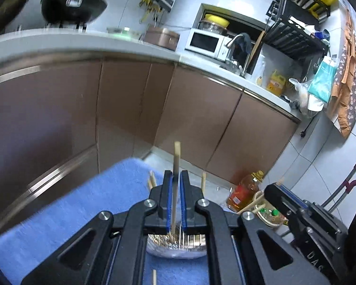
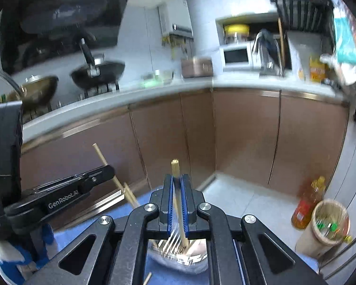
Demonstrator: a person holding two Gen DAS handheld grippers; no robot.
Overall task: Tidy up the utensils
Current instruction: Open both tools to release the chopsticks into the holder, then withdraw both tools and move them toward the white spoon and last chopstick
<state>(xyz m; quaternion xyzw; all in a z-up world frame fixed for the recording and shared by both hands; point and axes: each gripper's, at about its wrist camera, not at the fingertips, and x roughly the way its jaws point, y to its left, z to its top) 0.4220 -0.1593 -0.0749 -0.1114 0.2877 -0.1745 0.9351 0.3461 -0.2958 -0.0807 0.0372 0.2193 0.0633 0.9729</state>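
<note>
Kitchen in back, blue mat (image 1: pixel 66 204) on the table: left tool (image 1: pixel 175 201) and right tool (image 2: pixel 178 204) are each pinching one chopstick (image 1: pixel 176 166) above the holder (image 2: pixel 180 261); loose ones are still waiting.

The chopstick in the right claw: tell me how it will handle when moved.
Probably stiff: the chopstick stays straight while clamped. Likely light, being a thin wooden stick. It may pivot, since the right claw pinches only a short stretch.
</note>
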